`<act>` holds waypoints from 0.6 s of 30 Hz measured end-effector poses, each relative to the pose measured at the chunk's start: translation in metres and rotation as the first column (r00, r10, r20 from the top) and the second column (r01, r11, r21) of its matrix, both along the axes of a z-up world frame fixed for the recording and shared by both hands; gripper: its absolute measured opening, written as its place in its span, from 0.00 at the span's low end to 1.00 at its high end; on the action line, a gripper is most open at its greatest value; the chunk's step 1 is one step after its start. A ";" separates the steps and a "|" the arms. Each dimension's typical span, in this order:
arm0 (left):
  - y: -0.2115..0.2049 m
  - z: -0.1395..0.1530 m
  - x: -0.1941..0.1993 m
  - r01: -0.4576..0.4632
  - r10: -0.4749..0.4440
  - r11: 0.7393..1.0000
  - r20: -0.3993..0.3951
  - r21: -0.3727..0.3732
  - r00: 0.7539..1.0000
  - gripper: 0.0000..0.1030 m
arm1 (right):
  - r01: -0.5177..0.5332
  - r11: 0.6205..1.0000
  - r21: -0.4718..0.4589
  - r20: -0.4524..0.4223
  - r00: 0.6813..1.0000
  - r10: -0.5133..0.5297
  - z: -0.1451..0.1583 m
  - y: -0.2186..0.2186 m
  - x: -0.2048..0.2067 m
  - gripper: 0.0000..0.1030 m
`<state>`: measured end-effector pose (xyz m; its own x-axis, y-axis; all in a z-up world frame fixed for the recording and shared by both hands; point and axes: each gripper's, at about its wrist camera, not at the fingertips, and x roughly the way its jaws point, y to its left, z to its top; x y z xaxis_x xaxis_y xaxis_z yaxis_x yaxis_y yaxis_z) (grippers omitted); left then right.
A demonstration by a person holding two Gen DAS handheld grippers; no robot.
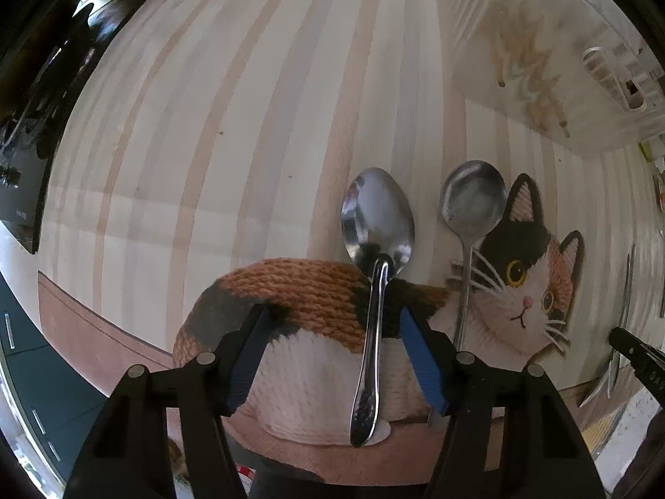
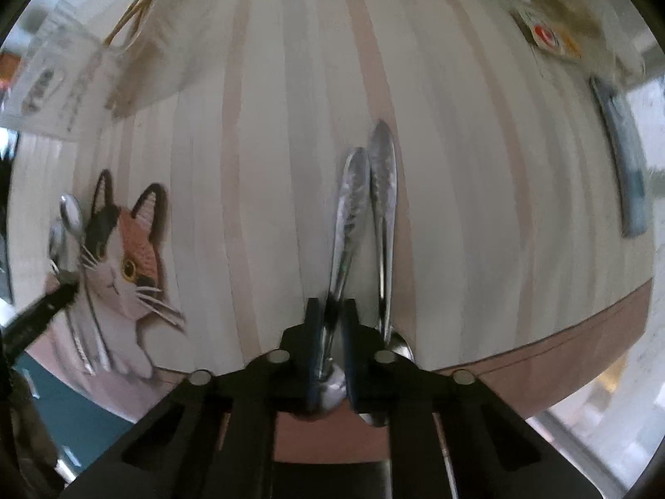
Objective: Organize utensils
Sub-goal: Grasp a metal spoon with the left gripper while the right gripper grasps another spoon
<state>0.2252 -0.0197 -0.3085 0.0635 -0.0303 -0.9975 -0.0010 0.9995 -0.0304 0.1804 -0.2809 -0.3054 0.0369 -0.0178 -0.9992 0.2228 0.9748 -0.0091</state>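
The spoon point(image 1: 376, 303) lies on the cat mat point(image 1: 307, 332), handle pointing toward the spread-open left gripper point(image 1: 336, 357), long axis straight ahead between its jaws. The right gripper point(image 2: 332, 332) (farther off) is clamped on another utensil point(image 2: 347, 216) above the table point(image 2: 478, 166).
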 end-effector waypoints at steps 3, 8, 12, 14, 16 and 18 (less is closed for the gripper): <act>0.001 -0.002 -0.005 0.000 0.000 1.000 0.002 -0.002 1.000 0.56 | -0.066 0.996 0.052 0.011 0.998 0.065 0.001 0.022 0.004 0.07; 0.013 0.005 -0.003 -0.004 0.004 1.000 -0.002 -0.001 1.000 0.56 | -0.157 0.988 0.001 0.020 0.987 0.157 0.002 0.056 0.008 0.07; 0.013 0.010 -0.001 0.008 -0.008 1.000 0.010 0.001 1.000 0.47 | -0.159 0.987 -0.004 0.015 0.987 0.159 0.003 0.062 0.011 0.07; 0.006 0.014 0.002 0.031 -0.031 1.000 0.030 0.002 0.999 0.18 | -0.160 0.987 -0.002 0.014 0.987 0.160 0.004 0.064 0.012 0.07; 0.002 0.016 0.004 0.044 -0.044 0.999 0.032 0.003 0.999 0.05 | -0.159 0.987 -0.004 0.016 0.987 0.159 0.004 0.064 0.014 0.07; 0.002 0.016 0.005 0.049 -0.049 0.999 0.032 0.004 0.998 0.04 | -0.157 0.988 -0.009 0.022 0.987 0.157 0.003 0.061 0.010 0.07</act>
